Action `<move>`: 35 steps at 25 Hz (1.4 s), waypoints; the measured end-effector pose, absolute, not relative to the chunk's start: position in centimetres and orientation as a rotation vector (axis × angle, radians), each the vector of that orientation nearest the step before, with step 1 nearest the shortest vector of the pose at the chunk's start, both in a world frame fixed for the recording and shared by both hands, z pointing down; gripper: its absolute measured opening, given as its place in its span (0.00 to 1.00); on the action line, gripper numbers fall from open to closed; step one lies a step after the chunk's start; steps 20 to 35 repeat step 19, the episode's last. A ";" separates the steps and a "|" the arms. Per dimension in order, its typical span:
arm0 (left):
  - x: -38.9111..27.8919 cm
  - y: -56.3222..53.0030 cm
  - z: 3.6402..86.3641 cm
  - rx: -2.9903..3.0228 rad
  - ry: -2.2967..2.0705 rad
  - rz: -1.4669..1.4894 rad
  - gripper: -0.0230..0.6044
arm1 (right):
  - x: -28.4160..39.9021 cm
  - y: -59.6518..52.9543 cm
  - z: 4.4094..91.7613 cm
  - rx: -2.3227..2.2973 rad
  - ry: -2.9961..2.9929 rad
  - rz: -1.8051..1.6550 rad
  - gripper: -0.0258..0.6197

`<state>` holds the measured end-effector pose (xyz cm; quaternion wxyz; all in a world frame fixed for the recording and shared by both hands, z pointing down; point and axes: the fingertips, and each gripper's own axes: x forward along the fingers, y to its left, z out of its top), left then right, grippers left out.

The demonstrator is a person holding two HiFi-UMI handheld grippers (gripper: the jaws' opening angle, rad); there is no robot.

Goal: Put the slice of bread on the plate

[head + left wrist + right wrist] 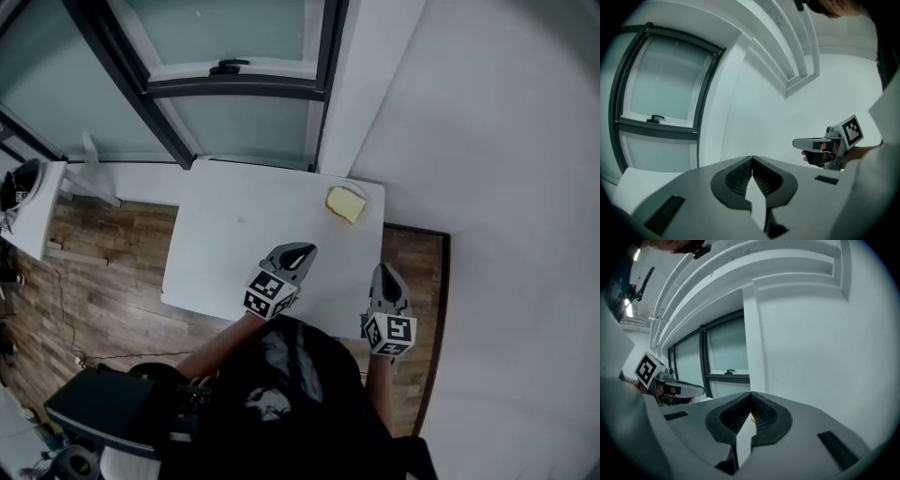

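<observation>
While the bread (346,204) lies diagonally on the plate (368,193), both jaws are closed, empty.
Side by side, left gripper (298,251) and right gripper (384,273) point forward by the table's (234,239) near edge.

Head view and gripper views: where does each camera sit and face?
Head view: on the head, steeply down at the table, bread on the plate; left gripper, right gripper, forearms show.
Left gripper view: along its shut jaws toward window and wall; right gripper shows.
Right gripper view: along its shut jaws toward the window; left gripper shows.
Shared: both gripper views see the window.
</observation>
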<state>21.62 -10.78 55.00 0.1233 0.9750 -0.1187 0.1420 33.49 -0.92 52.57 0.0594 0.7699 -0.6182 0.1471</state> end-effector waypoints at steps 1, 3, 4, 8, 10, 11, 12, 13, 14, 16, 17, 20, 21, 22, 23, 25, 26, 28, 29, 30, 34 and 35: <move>21.6 -10.7 54.9 2.845 -0.345 0.414 0.05 | 33.5 -0.9 52.5 2.333 -1.878 0.446 0.05; 21.5 -10.8 54.9 2.844 -0.346 0.411 0.05 | 33.4 -0.9 52.3 2.330 -1.889 0.443 0.05; 21.5 -10.8 54.8 2.842 -0.350 0.409 0.05 | 33.3 -1.0 52.2 2.327 -1.894 0.440 0.05; 21.2 -11.1 54.9 2.826 -0.372 0.396 0.05 | 33.2 -1.1 52.0 2.324 -1.909 0.429 0.05; 21.1 -10.9 55.0 2.818 -0.373 0.391 0.05 | 33.0 -1.1 51.9 2.323 -1.916 0.428 0.05; 21.1 -10.8 55.0 2.816 -0.372 0.390 0.05 | 33.0 -1.1 51.9 2.321 -1.919 0.427 0.05; 21.1 -10.8 55.1 2.814 -0.369 0.390 0.05 | 32.9 -1.1 51.9 2.319 -1.923 0.426 0.05; 21.1 -10.7 55.1 2.813 -0.367 0.390 0.05 | 32.8 -1.1 51.8 2.317 -1.924 0.424 0.05; 21.1 -10.6 55.1 2.812 -0.364 0.391 0.05 | 32.8 -1.1 51.8 2.315 -1.923 0.424 0.05; 21.1 -10.6 55.0 2.810 -0.359 0.391 0.05 | 32.8 -1.1 51.7 2.312 -1.920 0.427 0.05; 21.1 -10.6 55.0 2.810 -0.358 0.391 0.05 | 32.8 -1.1 51.7 2.311 -1.920 0.427 0.05; 21.0 -10.6 55.0 2.809 -0.357 0.390 0.05 | 32.8 -1.2 51.6 2.308 -1.922 0.426 0.05; 21.0 -10.6 55.0 2.809 -0.357 0.390 0.05 | 32.8 -1.2 51.6 2.308 -1.922 0.426 0.05; 21.0 -10.6 55.0 2.809 -0.357 0.390 0.05 | 32.8 -1.2 51.6 2.308 -1.922 0.426 0.05; 21.0 -10.6 55.0 2.809 -0.357 0.390 0.05 | 32.8 -1.2 51.6 2.308 -1.922 0.426 0.05; 21.0 -10.6 55.0 2.809 -0.357 0.390 0.05 | 32.8 -1.2 51.6 2.308 -1.922 0.426 0.05; 21.0 -10.6 55.0 2.809 -0.357 0.390 0.05 | 32.8 -1.2 51.6 2.308 -1.922 0.426 0.05; 21.0 -10.6 55.0 2.809 -0.357 0.390 0.05 | 32.8 -1.2 51.6 2.308 -1.922 0.426 0.05; 21.0 -10.6 55.0 2.809 -0.357 0.390 0.05 | 32.8 -1.2 51.6 2.308 -1.922 0.426 0.05; 21.0 -10.6 55.0 2.809 -0.357 0.390 0.05 | 32.8 -1.2 51.6 2.308 -1.922 0.426 0.05; 21.0 -10.6 55.0 2.809 -0.357 0.390 0.05 | 32.8 -1.2 51.6 2.308 -1.922 0.426 0.05; 21.0 -10.6 55.0 2.809 -0.357 0.390 0.05 | 32.8 -1.2 51.6 2.308 -1.922 0.426 0.05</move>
